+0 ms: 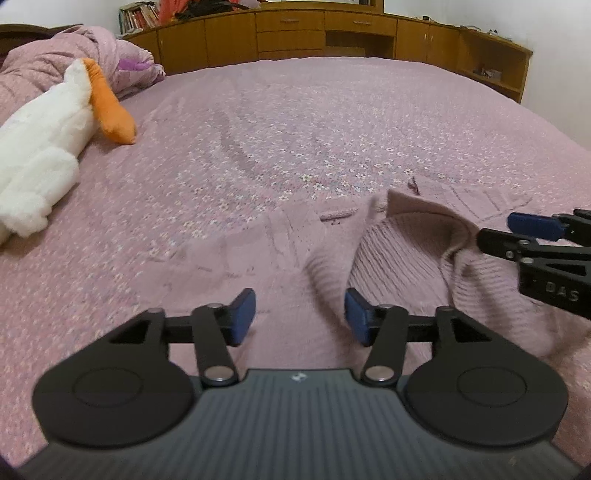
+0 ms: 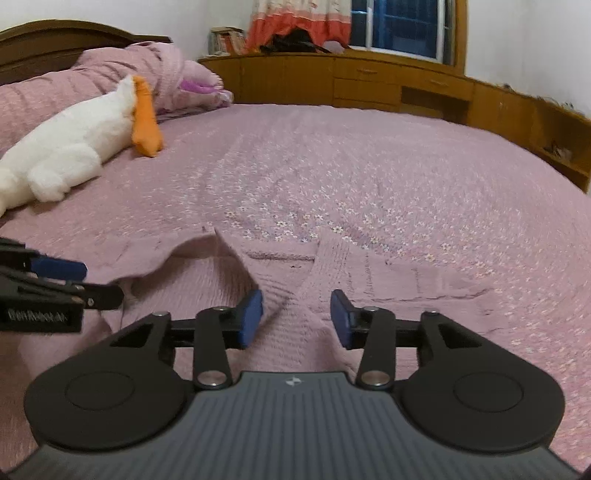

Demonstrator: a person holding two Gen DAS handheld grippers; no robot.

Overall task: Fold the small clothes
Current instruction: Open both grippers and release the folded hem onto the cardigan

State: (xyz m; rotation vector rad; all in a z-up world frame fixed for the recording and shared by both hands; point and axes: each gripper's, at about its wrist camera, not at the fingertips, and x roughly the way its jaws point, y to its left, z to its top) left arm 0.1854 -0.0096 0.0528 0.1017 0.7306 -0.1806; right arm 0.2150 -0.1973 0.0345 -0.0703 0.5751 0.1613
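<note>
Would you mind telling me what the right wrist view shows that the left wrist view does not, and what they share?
Only the right wrist view shows the dark window, the orange-and-white curtain and the dark wooden headboard. Only the left wrist view shows the open shelf unit at the cabinet's end. Both show the pink ribbed knit garment, partly lifted off the floral pink bedspread, the white plush goose with orange beak, and both open grippers: left gripper, right gripper.

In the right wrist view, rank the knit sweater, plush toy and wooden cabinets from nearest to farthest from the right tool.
1. Knit sweater, directly under the right tool.
2. Plush toy, far left on the bed.
3. Wooden cabinets, beyond the bed.
</note>
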